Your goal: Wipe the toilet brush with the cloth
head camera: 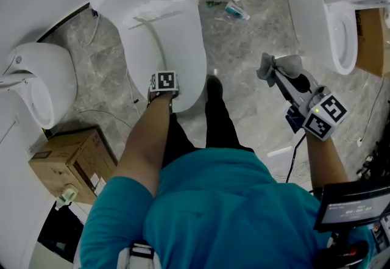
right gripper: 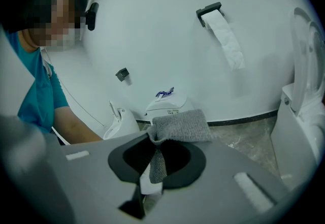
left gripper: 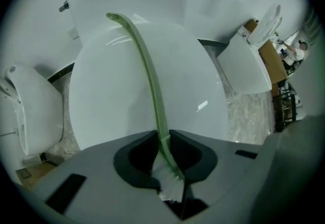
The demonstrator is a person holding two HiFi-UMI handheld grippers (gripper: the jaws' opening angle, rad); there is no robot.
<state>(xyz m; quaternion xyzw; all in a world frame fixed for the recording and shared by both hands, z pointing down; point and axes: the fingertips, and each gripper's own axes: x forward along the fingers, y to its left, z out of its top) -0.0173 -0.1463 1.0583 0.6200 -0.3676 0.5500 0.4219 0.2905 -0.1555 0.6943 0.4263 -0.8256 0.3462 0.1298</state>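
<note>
Brush (left gripper: 147,68) seems light, slick, bendy; left claw (left gripper: 163,137) clamps its stem, bristles just behind; right claw (right gripper: 154,153) pinches limp cloth (right gripper: 182,125).

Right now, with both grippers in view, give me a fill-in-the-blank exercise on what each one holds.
1. The left gripper is closed on the handle of a ____ toilet brush.
2. The cloth pinched in the right gripper is ____ in colour.
3. The toilet brush lies along the closed lid of a ____.
Missing words: green; grey; toilet.
</note>
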